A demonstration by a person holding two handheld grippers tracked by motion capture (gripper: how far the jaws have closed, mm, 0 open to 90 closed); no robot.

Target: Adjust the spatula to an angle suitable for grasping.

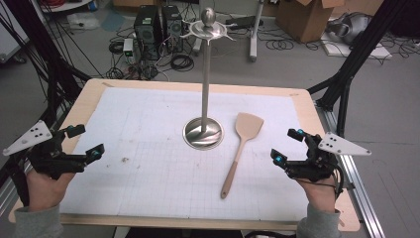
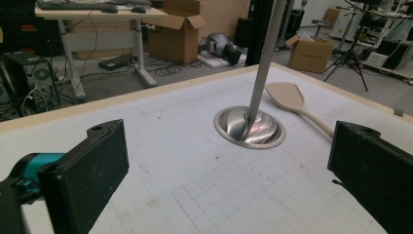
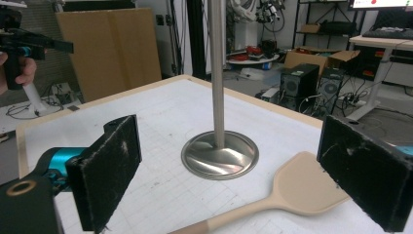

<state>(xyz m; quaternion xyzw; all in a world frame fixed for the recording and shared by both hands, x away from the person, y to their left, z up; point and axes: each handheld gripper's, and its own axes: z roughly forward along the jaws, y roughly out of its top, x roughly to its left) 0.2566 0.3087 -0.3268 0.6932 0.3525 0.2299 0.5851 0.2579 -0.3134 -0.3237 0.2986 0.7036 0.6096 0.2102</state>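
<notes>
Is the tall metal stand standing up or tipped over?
Standing up: the tall silver metal stand rises straight, its round base flat on the white gridded mat.

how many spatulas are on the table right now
1. The beige spatula lies flat on the white mat, just right of the metal stand and its round base, blade toward the far edge, handle toward the person.

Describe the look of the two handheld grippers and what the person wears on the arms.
Both the left gripper and the right gripper are black, with teal accents near the jaws. Their pads are flat, black, rough rectangles flecked with lint. Each carries a grey three-cornered plate dotted with small dark holes. Black cable trails by the right wrist. The sleeves are grey, with ribbed cuffs.
</notes>
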